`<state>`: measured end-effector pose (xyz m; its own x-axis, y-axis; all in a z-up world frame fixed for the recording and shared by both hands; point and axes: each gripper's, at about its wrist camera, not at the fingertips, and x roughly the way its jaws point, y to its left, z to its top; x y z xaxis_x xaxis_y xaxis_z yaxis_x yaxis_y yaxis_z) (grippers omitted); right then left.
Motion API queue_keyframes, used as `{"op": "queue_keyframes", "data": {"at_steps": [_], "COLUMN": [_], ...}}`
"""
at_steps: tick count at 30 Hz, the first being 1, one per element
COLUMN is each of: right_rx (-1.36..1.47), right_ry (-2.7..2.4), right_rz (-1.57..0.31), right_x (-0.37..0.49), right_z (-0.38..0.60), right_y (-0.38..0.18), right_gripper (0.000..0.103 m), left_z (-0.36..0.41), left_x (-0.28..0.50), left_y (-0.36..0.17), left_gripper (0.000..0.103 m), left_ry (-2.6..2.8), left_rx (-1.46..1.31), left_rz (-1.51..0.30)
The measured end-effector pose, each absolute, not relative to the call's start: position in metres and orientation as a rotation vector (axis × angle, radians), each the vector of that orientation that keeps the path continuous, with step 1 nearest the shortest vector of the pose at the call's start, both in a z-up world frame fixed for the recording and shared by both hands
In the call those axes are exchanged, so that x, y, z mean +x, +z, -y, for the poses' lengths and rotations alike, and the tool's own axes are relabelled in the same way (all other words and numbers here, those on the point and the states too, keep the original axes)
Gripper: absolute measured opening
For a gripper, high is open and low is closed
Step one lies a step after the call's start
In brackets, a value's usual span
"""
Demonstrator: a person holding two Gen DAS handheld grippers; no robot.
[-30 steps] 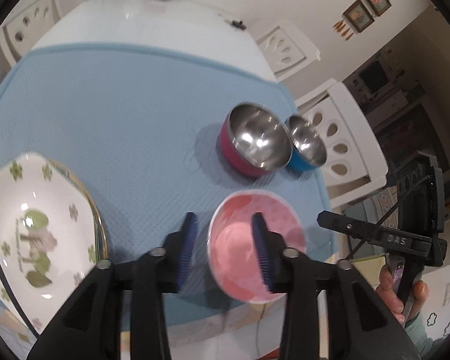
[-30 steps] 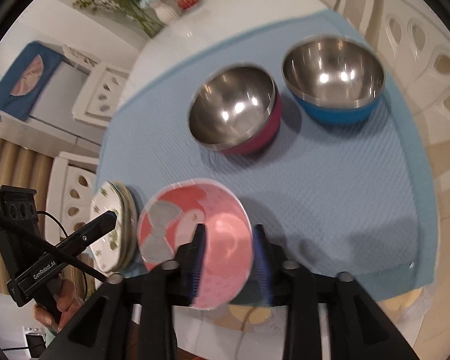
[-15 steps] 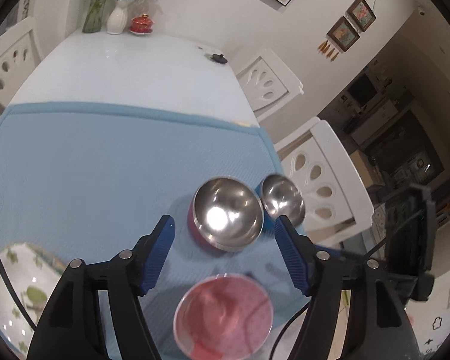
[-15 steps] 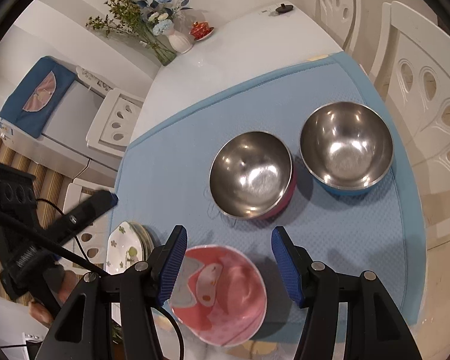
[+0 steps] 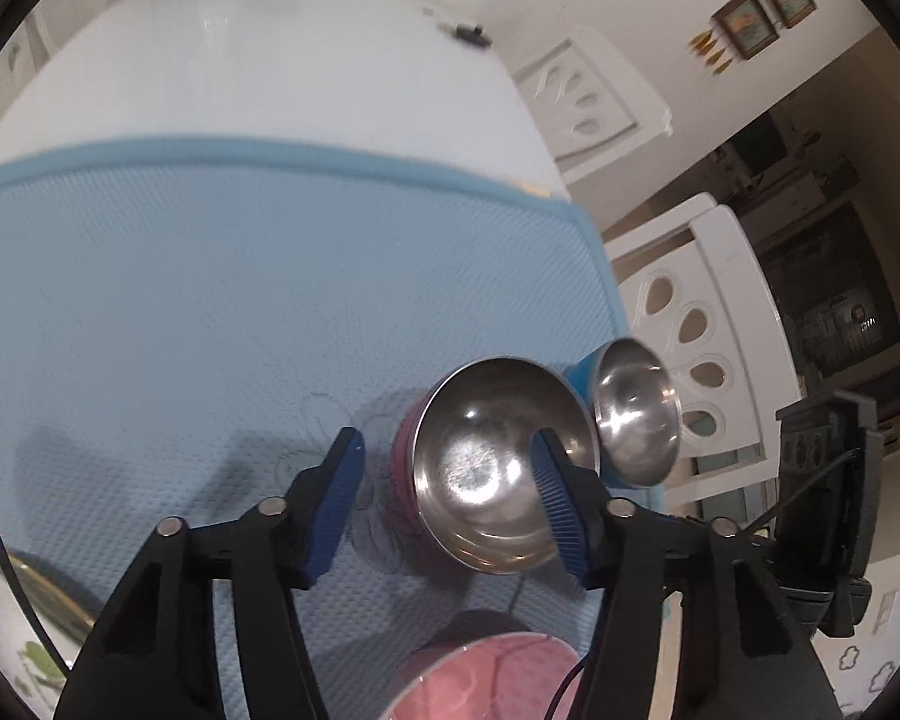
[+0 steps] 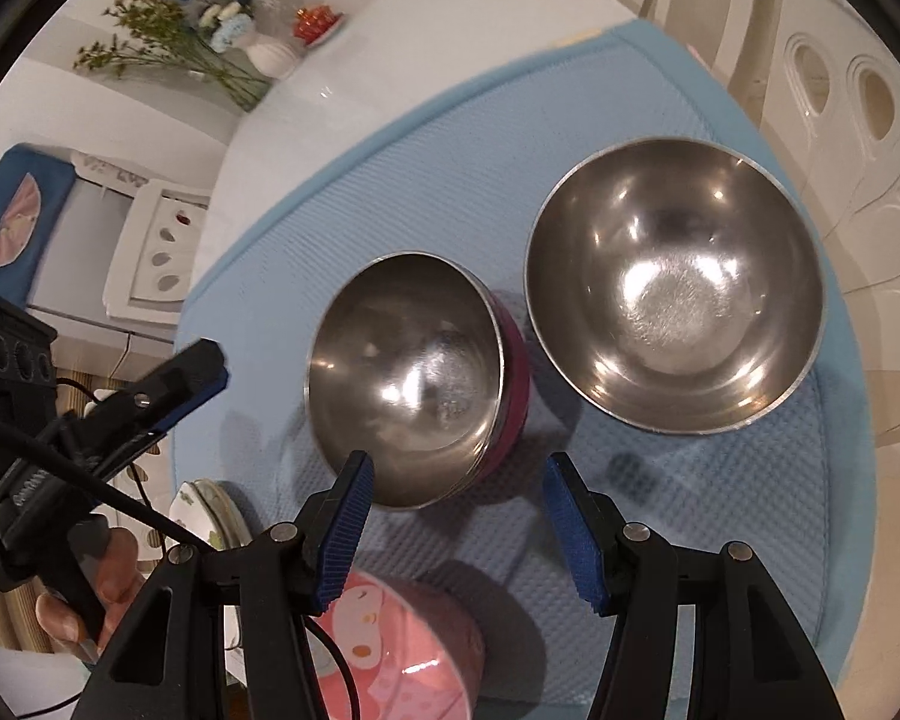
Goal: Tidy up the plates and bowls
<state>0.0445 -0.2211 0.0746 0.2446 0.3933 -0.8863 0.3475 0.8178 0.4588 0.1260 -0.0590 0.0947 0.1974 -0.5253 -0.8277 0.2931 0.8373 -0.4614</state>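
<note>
A steel bowl with a magenta outside sits on the blue mat, with a steel bowl with a blue outside just to its right. A pink cartoon-print bowl sits at the mat's near edge, below both grippers. My left gripper is open, its fingers on either side of the magenta bowl's near rim. My right gripper is open just in front of the magenta bowl. A stack of floral plates lies at the left.
The blue mat covers the near half of a white table. White chairs stand at the right. A vase of flowers and a small red item stand at the far end.
Both grippers let go of the pink bowl, opened wide and moved forward toward the magenta steel bowl. The pink bowl now rests on the mat beneath them.
</note>
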Motion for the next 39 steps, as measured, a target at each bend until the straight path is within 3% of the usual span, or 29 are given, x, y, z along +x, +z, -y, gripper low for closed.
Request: {"op": "queue_keyframes", "data": {"at_steps": [8,12,19,32,35,39], "right_rx": [0.657,0.662,0.659,0.564,0.537,0.538], "right_ry": [0.046,0.037,0.026,0.007,-0.001,0.006], "right_rz": [-1.397,-1.410,-1.411,-1.396,-1.391,-1.374], "right_x": [0.061,0.064,0.065,0.062,0.060,0.060], "right_z": [0.218,0.218,0.217,0.203,0.201,0.199], "right_y": [0.048,0.038,0.028,0.032,0.036,0.044], "right_gripper": [0.056,0.043,0.032,0.031,0.031,0.031], "left_z": [0.066,0.065,0.068,0.073,0.071,0.066], "left_x": [0.134,0.136,0.136,0.132,0.128,0.123], "left_y": [0.061,0.051,0.040,0.042,0.052,0.069], "left_gripper": [0.035,0.034,0.033,0.032,0.015,0.014], "left_ry": [-0.590,-0.590,-0.604,-0.612,-0.614,-0.628], "left_rx": [-0.231,-0.237,-0.237,-0.190,-0.158,-0.146], "left_rz": [-1.332,-1.359,-1.381,-1.352,-1.297,-1.242]}}
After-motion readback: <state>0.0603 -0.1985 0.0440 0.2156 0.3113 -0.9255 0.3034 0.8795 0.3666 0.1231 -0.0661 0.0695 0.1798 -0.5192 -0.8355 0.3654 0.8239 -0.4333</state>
